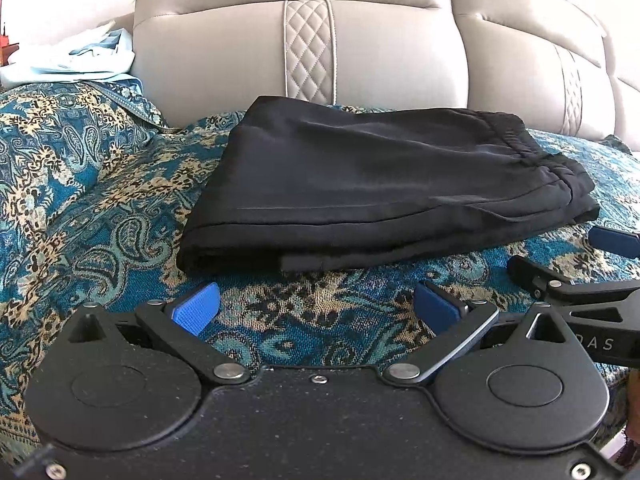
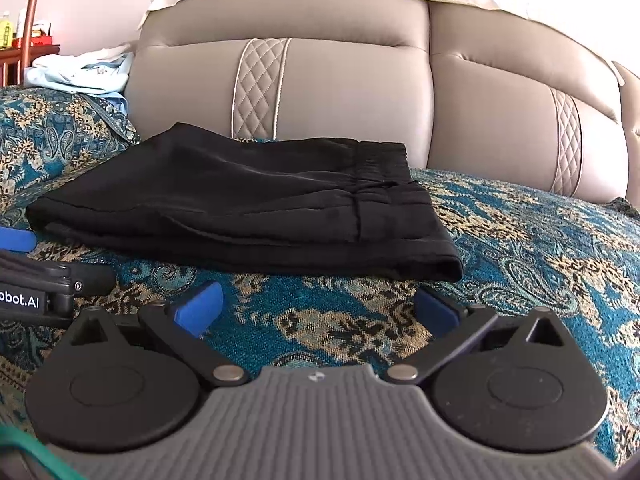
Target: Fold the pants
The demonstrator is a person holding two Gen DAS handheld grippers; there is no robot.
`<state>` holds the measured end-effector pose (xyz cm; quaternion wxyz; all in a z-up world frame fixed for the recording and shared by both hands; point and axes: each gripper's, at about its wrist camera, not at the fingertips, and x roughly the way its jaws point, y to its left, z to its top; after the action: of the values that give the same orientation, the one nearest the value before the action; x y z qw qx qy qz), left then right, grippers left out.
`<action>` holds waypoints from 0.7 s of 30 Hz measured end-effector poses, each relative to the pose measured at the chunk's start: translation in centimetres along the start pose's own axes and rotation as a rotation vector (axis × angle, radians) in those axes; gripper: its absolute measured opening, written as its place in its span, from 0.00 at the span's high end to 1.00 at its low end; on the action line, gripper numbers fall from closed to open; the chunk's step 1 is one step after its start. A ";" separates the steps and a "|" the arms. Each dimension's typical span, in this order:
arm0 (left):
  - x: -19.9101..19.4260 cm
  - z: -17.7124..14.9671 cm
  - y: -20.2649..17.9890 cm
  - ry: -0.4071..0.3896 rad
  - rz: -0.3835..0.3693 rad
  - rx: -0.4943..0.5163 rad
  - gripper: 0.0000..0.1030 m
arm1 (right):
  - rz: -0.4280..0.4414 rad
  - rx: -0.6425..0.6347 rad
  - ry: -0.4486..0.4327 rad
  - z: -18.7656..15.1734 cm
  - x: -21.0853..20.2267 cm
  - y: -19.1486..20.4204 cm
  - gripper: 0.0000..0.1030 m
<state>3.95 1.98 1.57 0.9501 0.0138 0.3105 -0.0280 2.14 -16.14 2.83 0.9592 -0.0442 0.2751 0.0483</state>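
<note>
Pants: black pants (image 1: 380,188) lie folded into a compact stack on the patterned bedspread (image 1: 100,184), ahead of both sets of jaws and touching neither.
Waistband: the gathered elastic waistband (image 1: 532,156) forms the stack's right end, ahead and right of the left jaws.
Left gripper: left gripper (image 1: 316,308) has its jaws spread wide and empty, low over the bedspread, just short of the stack's near edge.
Right gripper: right gripper (image 2: 318,306) likewise has its jaws apart, holding nothing, just short of the near right corner (image 2: 440,268).
Backdrop: a padded beige headboard (image 1: 380,48) stands beyond the pants; pale blue clothing (image 1: 76,60) lies far left.
Handling: judged light, soft and limp; the smooth fabric layers may slide over each other.
Grip point: take the whole layered near edge, one set of jaws toward each end, so no layer slips free.
Progress: folding appears complete or nearly so.
</note>
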 end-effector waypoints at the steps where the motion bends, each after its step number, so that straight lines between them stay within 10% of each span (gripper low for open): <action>1: 0.0 0.0 0.0 -0.002 0.001 0.001 0.00 | 0.000 -0.002 -0.002 0.0 0.0 0.0 0.00; 21: -0.1 -0.1 0.0 -0.007 0.004 0.000 0.00 | -0.010 -0.017 -0.017 -0.3 -0.2 0.2 0.00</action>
<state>3.82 1.99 1.52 0.9511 0.0141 0.3073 -0.0264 1.82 -15.94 2.69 0.9613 -0.0532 0.2662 0.0460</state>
